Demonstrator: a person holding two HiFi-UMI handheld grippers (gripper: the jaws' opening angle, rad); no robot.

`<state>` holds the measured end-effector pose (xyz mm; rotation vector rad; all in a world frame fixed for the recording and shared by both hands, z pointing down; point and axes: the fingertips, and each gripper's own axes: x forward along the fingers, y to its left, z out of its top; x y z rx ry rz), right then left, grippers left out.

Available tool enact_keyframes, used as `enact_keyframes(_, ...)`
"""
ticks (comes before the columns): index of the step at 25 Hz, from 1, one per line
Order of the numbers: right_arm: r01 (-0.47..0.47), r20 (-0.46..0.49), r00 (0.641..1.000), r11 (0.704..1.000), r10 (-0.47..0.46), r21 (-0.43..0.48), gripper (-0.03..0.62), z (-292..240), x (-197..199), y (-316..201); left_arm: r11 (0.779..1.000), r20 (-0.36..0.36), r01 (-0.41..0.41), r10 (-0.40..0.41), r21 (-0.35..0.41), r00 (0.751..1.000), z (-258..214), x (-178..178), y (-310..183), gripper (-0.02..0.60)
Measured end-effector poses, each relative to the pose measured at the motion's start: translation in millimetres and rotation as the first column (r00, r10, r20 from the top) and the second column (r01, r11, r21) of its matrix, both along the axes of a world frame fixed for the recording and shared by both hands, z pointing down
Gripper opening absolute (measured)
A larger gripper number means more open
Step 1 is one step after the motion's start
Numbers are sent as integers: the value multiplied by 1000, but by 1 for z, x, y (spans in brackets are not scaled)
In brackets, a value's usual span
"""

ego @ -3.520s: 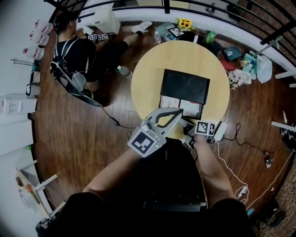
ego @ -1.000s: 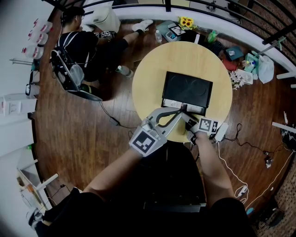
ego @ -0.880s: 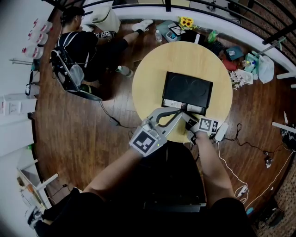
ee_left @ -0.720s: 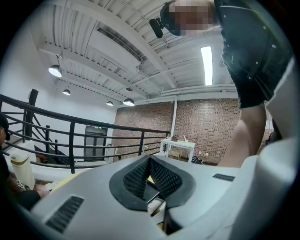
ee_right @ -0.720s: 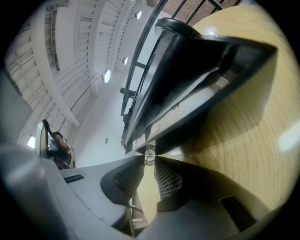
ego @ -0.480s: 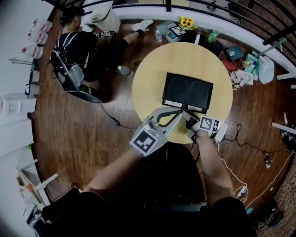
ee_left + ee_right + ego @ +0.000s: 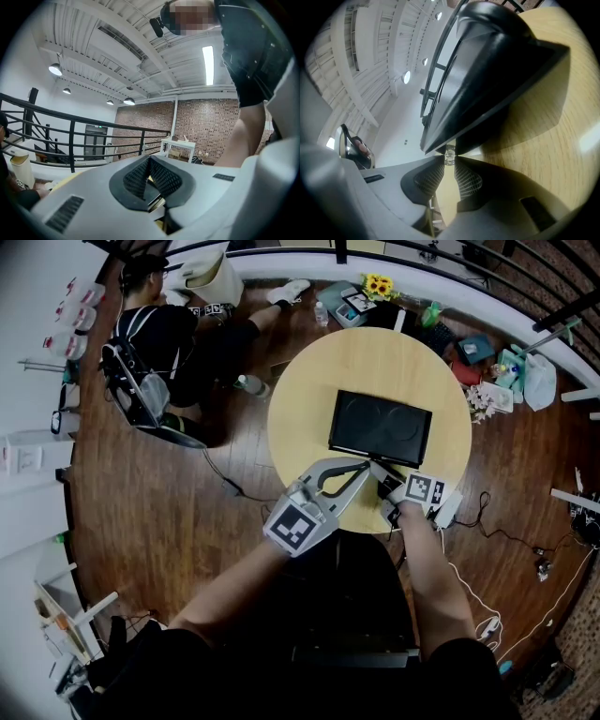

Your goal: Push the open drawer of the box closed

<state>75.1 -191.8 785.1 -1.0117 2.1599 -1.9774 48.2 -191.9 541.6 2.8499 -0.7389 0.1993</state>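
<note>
My right tongs (image 7: pixel 449 162) pinch the little clear knob (image 7: pixel 449 153). The drawer (image 7: pixel 398 463) has slid back into the black box (image 7: pixel 380 427) on the round table (image 7: pixel 309 418), and its white inside is gone. My left tongs (image 7: pixel 364 466) are closed on nothing. I think the job is nearly done

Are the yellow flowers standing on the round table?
No, the yellow flowers sit beyond the far edge of the round table, near the railing.

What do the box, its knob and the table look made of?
Box: likely black plastic or coated board, smooth with a faint sheen. Knob: clear, glassy, probably acrylic or glass. Table: pale wood or wood-look laminate; grain lines show in the right gripper view.
</note>
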Motion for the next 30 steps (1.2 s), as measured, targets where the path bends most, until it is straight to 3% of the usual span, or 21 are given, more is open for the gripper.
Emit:
enact_keyframes(17, -33, 2, 999, 999, 33, -8, 67, 0, -1, -15, 1000, -4, 14, -15, -14, 1000, 2, -13, -14, 21)
enact_keyframes(23, -41, -15, 999, 999, 41, -23, 118, 4, 2, -8, 1000, -15, 18, -18, -17, 1000, 0, -14, -9, 21)
enact_keyframes(30, -5, -54, 999, 1000, 4, -11, 129, -1, -3, 5, 1000, -22, 19, -19, -15, 1000, -7, -17, -3, 21)
